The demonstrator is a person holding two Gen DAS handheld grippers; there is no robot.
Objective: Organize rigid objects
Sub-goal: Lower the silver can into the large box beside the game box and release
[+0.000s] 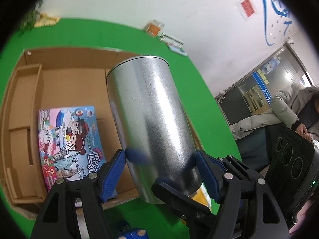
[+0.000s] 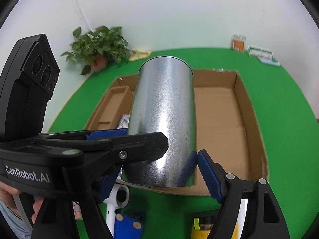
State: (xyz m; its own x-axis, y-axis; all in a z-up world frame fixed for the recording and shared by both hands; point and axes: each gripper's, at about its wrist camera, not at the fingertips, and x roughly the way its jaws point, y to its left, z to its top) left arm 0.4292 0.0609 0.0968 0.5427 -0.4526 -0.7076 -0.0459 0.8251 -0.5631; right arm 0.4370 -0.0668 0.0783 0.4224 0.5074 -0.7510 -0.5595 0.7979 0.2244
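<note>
Gripping one silver metal can [image 1: 153, 123] from both sides: left gripper [image 1: 161, 157] and right gripper [image 2: 161, 151] each had blue pads pressed against its lower wall, jaws spread fairly wide around the can's width. In the left wrist view a black finger of the right gripper crossed in front of the can's base; in the right wrist view the left gripper's finger lay across the can from the left side, a person's hand [image 2: 12, 197] on its handle at the frame's lower left. Can was tilted, closed end away from both cameras, held up over the open cardboard box [image 2: 239, 107] on the green worktop [image 2: 283, 103], not touching the box floor as far as could be seen

Box held a colourful cartoon board-game box [image 1: 69, 143] lying flat on its floor toward the left, beside narrow cardboard divider compartments [image 1: 24, 107] along the left wall. Right half of the box floor was bare cardboard

At the worktop's far edge: potted plant [image 2: 97, 47], yellow cloth [image 2: 139, 53], orange-labelled jar [image 2: 238, 42], clear case [image 2: 259, 51]. Near edge, below the grippers: white handheld device [image 2: 117, 199], blue block [image 2: 127, 225], yellow-labelled container [image 2: 201, 227], partly hidden. Seated person in a pale padded jacket [image 1: 287, 107] at far right of the left wrist view
</note>
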